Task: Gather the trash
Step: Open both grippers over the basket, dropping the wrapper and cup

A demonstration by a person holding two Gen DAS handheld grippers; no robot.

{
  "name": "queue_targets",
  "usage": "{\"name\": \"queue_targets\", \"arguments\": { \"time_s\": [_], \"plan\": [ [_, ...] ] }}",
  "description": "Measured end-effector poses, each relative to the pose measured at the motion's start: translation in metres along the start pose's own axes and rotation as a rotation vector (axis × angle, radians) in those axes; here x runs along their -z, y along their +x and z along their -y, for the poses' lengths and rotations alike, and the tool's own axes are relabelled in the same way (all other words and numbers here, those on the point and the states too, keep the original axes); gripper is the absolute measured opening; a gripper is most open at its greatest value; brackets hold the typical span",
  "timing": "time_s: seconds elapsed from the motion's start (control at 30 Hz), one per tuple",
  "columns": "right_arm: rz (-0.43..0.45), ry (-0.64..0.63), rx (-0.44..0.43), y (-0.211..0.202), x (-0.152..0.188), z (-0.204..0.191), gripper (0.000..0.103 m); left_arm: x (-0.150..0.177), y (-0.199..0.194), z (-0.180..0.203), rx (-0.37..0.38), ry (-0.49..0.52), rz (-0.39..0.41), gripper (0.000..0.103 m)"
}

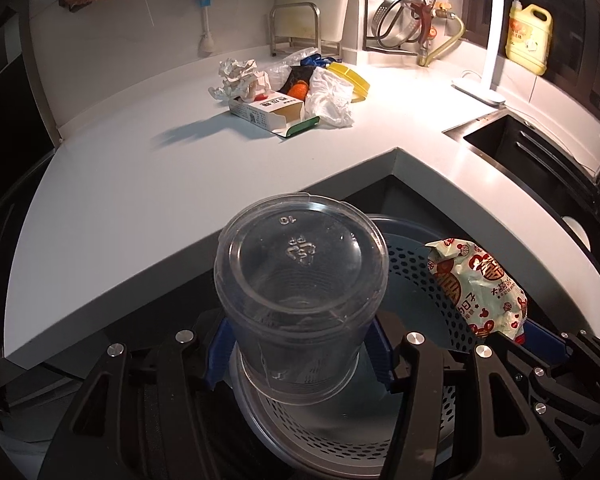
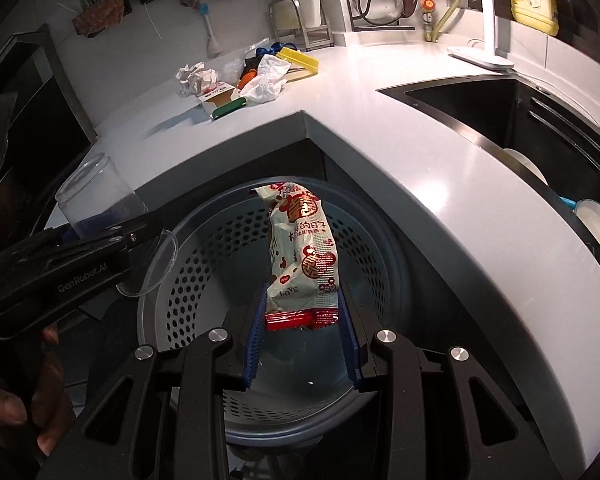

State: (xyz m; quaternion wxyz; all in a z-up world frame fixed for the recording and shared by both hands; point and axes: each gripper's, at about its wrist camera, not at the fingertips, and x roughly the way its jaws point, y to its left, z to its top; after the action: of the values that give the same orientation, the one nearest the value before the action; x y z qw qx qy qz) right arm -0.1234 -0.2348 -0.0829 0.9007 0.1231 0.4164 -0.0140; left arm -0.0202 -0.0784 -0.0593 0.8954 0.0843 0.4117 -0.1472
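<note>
Right wrist view: fingers (image 2: 302, 322) pinch printed snack wrapper (image 2: 300, 248) over perforated grey bin (image 2: 204, 264), ready to drop; left fingers (image 1: 300, 354) clamp clear plastic cup (image 1: 300, 280) over bin too.

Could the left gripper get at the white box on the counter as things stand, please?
Probably not yet: the left gripper is shut on a clear cup over the bin. The box lies unobstructed on the counter, so the cup must go first.
</note>
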Motion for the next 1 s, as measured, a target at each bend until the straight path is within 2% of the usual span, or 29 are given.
{"name": "queue_targets", "arguments": {
  "time_s": [0.3,0.37,0.43,1.0],
  "plan": [
    [-0.019,-0.007,-0.004,0.006,0.003,-0.002,0.034,0.007,0.004,-0.003,0.011,-0.013,-0.032,0.061],
    [-0.011,-0.008,0.004,0.004,0.002,-0.002,0.04,0.006,0.003,-0.004,0.004,-0.016,-0.026,0.067],
    [0.005,-0.011,0.009,0.001,0.001,-0.002,0.054,0.006,0.001,-0.005,0.003,-0.023,-0.019,0.073],
    [0.026,0.007,0.014,-0.004,-0.001,-0.001,0.055,0.007,-0.001,-0.01,0.005,-0.032,-0.024,0.073]
  ]
}}
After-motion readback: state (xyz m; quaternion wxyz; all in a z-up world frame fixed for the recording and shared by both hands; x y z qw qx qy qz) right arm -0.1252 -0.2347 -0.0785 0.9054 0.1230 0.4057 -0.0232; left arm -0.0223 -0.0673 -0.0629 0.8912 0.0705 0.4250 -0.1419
